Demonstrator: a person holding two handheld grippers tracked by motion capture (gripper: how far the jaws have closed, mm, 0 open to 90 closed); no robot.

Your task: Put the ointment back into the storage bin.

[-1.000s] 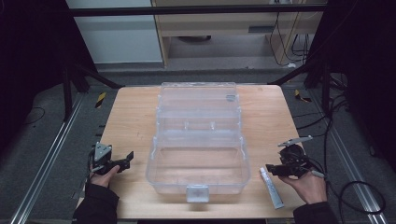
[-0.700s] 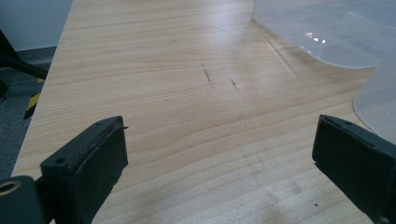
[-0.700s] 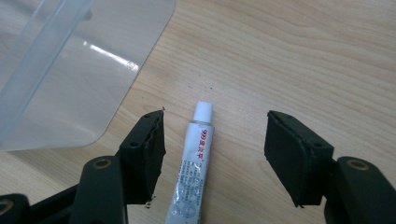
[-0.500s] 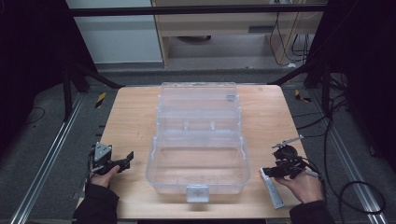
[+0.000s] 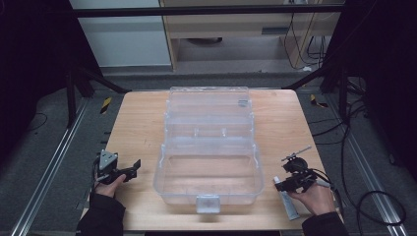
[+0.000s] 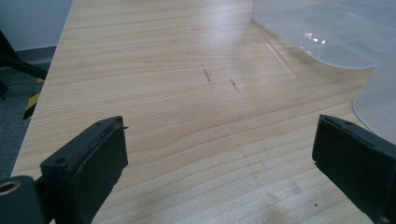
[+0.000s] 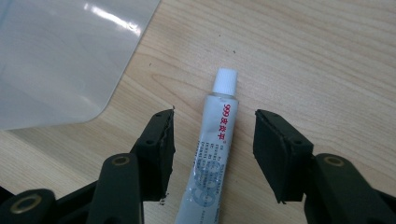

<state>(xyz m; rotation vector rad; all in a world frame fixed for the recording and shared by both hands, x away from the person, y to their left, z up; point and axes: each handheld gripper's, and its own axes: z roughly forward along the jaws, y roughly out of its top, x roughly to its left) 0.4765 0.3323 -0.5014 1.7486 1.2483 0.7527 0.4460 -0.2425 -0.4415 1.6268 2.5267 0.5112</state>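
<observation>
Tube point(image 7: 215, 140) lies between your right gripper's point(image 7: 214, 144) wide jaws at frame centre; close off-centre and it may squirt sideways, while your left gripper point(image 6: 219, 158) gapes empty.

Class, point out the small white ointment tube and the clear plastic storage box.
small white ointment tube point(image 7: 212, 154), right gripper view, on its printed body.
clear plastic storage box point(image 5: 206, 204), high view, on its front latch.

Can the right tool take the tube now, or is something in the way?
Probably yes. The right tool is open, with the tube lying flat between its jaws; the box stands aside.
</observation>
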